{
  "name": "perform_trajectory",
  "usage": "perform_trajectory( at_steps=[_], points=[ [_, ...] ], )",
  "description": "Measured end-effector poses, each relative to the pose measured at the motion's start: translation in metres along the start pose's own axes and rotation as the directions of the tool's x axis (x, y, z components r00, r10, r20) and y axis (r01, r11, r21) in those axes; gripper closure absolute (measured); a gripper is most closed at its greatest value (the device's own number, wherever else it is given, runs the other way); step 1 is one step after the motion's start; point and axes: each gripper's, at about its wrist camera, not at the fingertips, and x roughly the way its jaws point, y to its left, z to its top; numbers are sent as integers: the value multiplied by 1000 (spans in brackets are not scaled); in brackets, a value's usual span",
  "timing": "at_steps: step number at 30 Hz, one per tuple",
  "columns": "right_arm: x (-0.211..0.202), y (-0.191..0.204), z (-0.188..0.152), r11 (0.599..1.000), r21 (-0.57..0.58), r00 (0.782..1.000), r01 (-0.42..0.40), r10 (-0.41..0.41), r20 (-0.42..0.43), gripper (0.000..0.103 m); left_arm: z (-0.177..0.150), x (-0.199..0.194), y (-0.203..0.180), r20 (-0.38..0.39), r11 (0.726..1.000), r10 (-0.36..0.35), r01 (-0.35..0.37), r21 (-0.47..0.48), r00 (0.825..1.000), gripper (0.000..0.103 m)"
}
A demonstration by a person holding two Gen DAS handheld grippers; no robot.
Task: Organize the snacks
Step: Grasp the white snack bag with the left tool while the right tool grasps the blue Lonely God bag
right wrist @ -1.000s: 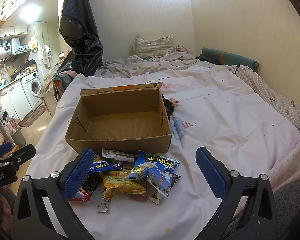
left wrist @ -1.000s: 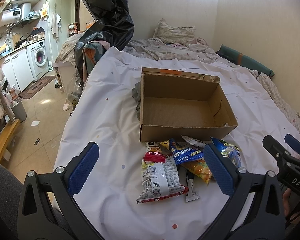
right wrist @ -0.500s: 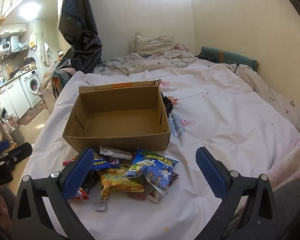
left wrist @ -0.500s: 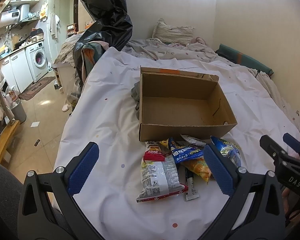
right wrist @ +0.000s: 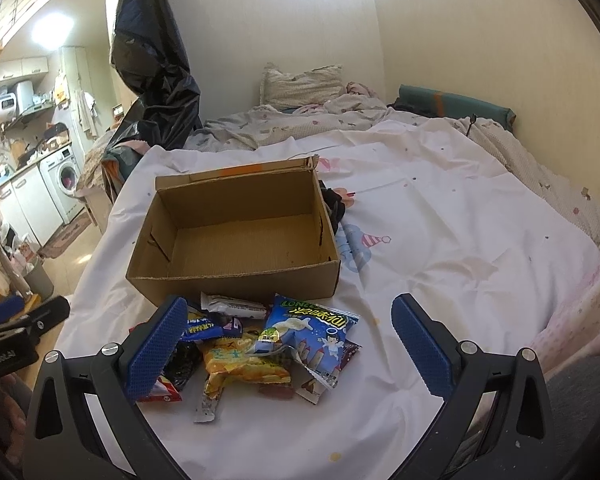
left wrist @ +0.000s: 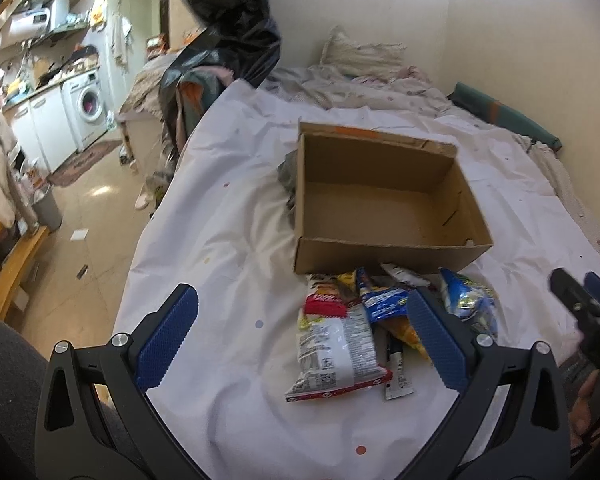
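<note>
Both views have drifted slightly; the snack packets (right wrist: pixel 260 344) have not shifted, heaped on the bed (right wrist: pixel 440 240) touching the empty cardboard box's (right wrist: pixel 236 236) near wall. Left tongs (left wrist: pixel 300 340) and right tongs (right wrist: pixel 290 348) gape wide, holding nothing.

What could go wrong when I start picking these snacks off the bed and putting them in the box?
1. The snack packets overlap in a heap: the blue packet lies over the yellow packet, so closing the right gripper on one may well drag or pinch a neighbour.
2. The white sheet is soft and wrinkled; the fingers could catch cloth along with a flat packet.
3. The cardboard box sits loose on bedding and may slide or tip if its wall is bumped.
</note>
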Motion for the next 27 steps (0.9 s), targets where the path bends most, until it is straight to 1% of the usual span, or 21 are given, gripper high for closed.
perform_trajectory(
  at_steps=[2, 4, 5, 6, 7, 9, 10, 11, 13, 14, 15, 18, 19, 20, 21, 22, 23, 25, 27],
  points=[
    [-1, -7, 2, 1000, 31, 1000, 1, -1, -1, 0, 0, 8, 6, -36, 1000, 8, -9, -27, 999, 0],
    [1, -15, 5, 998, 69, 1000, 8, -8, -9, 0, -2, 20, 8, -96, 999, 23, -27, -37, 995, 0],
    [2, -18, 5, 996, 88, 1000, 12, -11, -15, 0, -4, 30, 7, -139, 999, 23, -29, -35, 990, 0],
    [5, -23, 5, 993, 114, 999, 18, -14, -32, 0, -6, 41, 4, -192, 999, 24, -30, -26, 981, 0],
    [8, -27, 6, 991, 133, 999, 18, -11, -49, 0, -8, 52, 0, -239, 999, 23, -28, -19, 971, 0],
    [13, -33, 6, 986, 166, 997, 17, -5, -76, 0, -14, 75, -6, -338, 1000, 22, -26, -6, 941, 0],
    [15, -35, 5, 984, 176, 996, 21, -6, -85, 0, -17, 82, -8, -363, 1000, 23, -28, -6, 931, 0],
    [16, -38, 5, 983, 182, 996, 26, -9, -92, 0, -21, 92, -10, -396, 1000, 18, -24, -10, 918, 0],
    [18, -42, 4, 981, 193, 994, 35, -15, -105, 0, -29, 115, -13, -466, 999, -7, -19, -49, 885, 1],
    [18, -43, 4, 979, 199, 994, 37, -15, -109, 0, -31, 123, -14, -486, 998, -14, -20, -64, 874, 5],
    [19, -45, 3, 977, 208, 993, 41, -17, -117, 0, -33, 132, -15, -505, 997, -22, -21, -78, 863, 6],
    [23, -52, 2, 973, 223, 990, 51, -20, -138, 0, -36, 151, -21, -546, 996, -30, -19, -85, 837, 16],
    [24, -53, 1, 972, 228, 989, 54, -21, -145, 0, -37, 155, -22, -555, 996, -33, -19, -88, 831, 21],
    [25, -55, 1, 972, 229, 989, 56, -22, -149, 0, -39, 159, -22, -567, 996, -32, -24, -91, 823, 32],
    [26, -56, 1, 971, 234, 988, 59, -23, -155, 0, -42, 161, -21, -582, 994, -23, -43, -101, 813, 35],
    [27, -58, 1, 969, 241, 987, 62, -23, -160, 0, -44, 161, -20, -586, 993, -28, -46, -111, 810, 40],
    [28, -60, 1, 967, 245, 986, 64, -24, -164, 0, -46, 160, -19, -587, 992, -37, -44, -122, 808, 49],
    [30, -61, 0, 965, 254, 984, 67, -22, -176, 0, -47, 155, -19, -590, 993, -29, -46, -113, 807, 57],
    [35, -65, -1, 960, 274, 980, 56, -1, -197, 0, -50, 147, -17, -596, 992, -36, -42, -116, 802, 60]
  ],
)
